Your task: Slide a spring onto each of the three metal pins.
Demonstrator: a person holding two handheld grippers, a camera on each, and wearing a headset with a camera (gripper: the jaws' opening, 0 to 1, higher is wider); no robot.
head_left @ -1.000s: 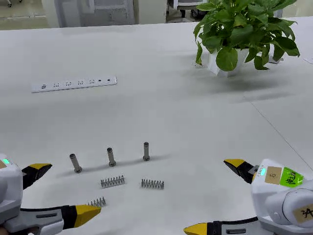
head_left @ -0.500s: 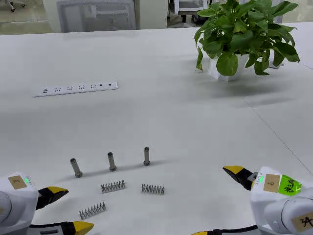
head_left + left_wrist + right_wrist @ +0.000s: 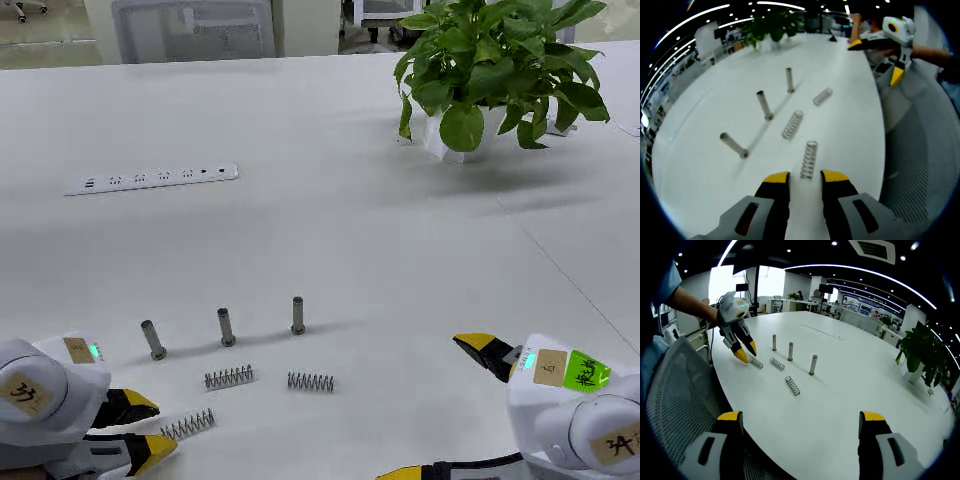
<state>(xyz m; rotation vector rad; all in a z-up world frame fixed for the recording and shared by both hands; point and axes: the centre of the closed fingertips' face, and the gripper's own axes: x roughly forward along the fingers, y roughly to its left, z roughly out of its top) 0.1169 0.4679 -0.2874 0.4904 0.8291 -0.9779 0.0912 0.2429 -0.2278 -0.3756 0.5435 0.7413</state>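
Left gripper (image 3: 806, 176): jaws narrowly apart at the near end of the nearest spring (image 3: 809, 156), not clamping it. Right gripper (image 3: 800, 416): jaws wide, empty.

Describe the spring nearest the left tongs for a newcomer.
On the white table, three upright grey metal pins stand in a row with three coiled steel springs lying before them. The target spring is the leftmost, lying alone nearest the person, just ahead of the yellow-tipped left tongs.

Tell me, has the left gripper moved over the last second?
Yes. The left gripper has drawn back toward the person, away from the left pin, and its jaws have narrowed, lined up on the near spring.
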